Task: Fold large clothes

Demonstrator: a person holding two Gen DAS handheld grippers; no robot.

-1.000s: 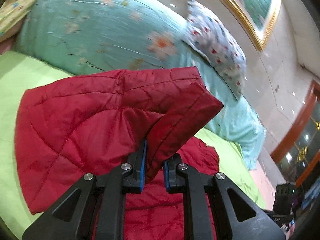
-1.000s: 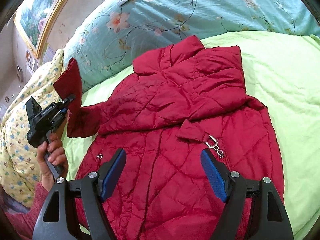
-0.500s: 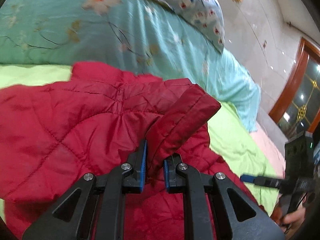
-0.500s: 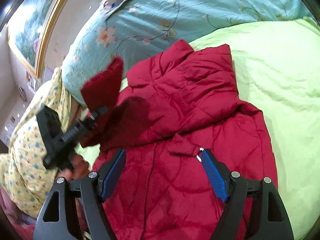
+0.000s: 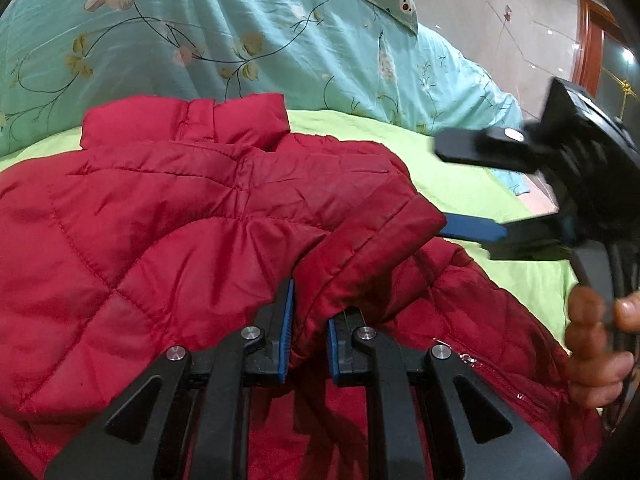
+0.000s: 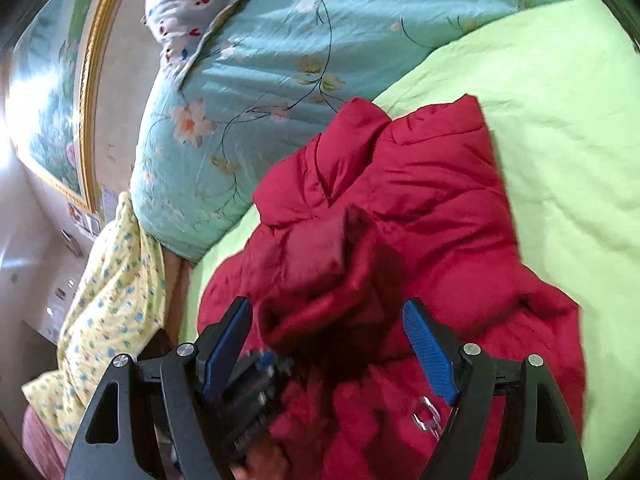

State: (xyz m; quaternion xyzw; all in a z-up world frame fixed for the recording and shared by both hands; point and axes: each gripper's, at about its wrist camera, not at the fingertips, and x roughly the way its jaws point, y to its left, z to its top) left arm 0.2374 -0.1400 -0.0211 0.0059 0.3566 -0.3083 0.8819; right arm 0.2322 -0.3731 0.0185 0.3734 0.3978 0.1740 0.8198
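A red quilted jacket (image 5: pixel 168 216) lies on the lime green sheet, collar toward the teal quilt; it also shows in the right wrist view (image 6: pixel 432 216). My left gripper (image 5: pixel 310 332) is shut on the jacket's sleeve cuff (image 5: pixel 384 236) and holds it over the jacket's body. My right gripper (image 6: pixel 328 344) is open and empty, hovering above the jacket's front. It also shows in the left wrist view (image 5: pixel 480 188) at the right, held by a hand. The left gripper shows blurred in the right wrist view (image 6: pixel 256 384) with the sleeve folded over the chest.
A teal floral quilt (image 5: pixel 224 36) and a patterned pillow (image 6: pixel 192 4) lie at the head of the bed. The lime sheet (image 6: pixel 540 104) spreads to the right. A yellow floral blanket (image 6: pixel 108 292) lies at the left. A framed picture (image 6: pixel 48 92) hangs on the wall.
My left gripper has carried the sleeve cuff from the jacket's side across over its body. The right gripper has stayed open and drawn closer to the left one.
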